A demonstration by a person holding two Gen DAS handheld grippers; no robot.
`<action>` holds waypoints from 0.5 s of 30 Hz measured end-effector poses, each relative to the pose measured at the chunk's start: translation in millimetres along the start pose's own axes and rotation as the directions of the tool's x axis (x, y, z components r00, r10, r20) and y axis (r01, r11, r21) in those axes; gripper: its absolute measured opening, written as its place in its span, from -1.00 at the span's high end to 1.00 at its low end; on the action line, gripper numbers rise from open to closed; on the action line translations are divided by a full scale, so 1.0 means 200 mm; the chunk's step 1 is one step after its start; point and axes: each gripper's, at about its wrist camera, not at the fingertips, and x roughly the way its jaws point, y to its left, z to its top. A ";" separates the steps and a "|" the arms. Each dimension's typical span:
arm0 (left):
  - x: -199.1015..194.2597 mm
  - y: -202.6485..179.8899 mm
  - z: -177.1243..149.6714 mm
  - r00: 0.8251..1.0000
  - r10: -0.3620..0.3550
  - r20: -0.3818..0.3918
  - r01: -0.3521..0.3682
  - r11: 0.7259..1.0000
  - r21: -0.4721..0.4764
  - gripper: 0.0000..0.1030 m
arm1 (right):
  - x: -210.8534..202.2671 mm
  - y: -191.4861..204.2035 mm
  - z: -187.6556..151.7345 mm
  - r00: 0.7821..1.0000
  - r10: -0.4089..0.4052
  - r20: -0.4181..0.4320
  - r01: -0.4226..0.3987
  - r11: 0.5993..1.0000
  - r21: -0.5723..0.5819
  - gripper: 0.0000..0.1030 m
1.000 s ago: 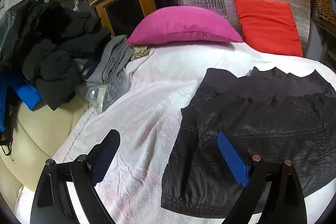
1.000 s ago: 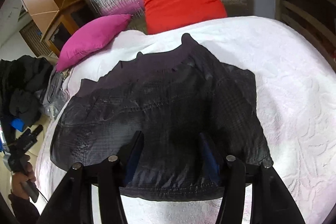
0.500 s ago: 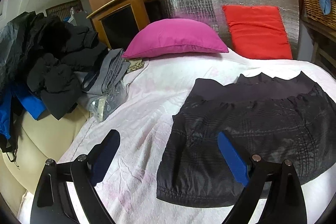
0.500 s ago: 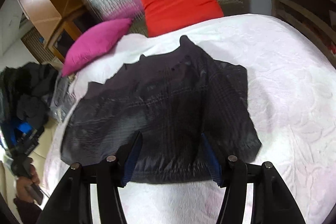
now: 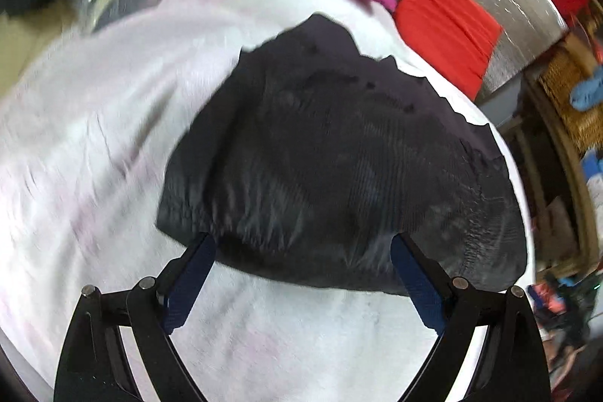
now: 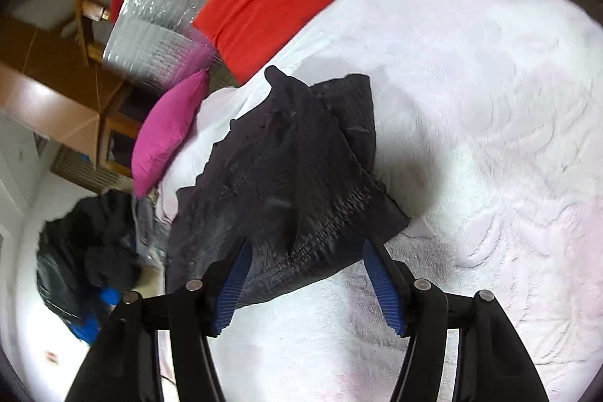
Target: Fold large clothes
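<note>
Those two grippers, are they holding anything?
No. The left gripper and right gripper are both open over the near hem of the black garment, gripping nothing.

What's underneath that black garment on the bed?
The black garment lies on a white bedspread, which shows all around it. Whatever else might lie beneath the cloth is covered, so I cannot tell.

Two matching black hand-held grippers with blue pads

The left gripper (image 5: 301, 274) and right gripper (image 6: 305, 283) each have two black linkage arms, round silver pivot pins behind the jaws, and ribbed blue pads (image 6: 382, 289) lining the inner faces of the fingers.
</note>
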 end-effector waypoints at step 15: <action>0.18 0.18 -0.10 0.983 -0.164 -0.086 0.130 0.944 -0.303 -0.84 | 0.29 -0.04 -0.10 0.989 0.080 -0.128 -0.064 0.989 0.131 -0.28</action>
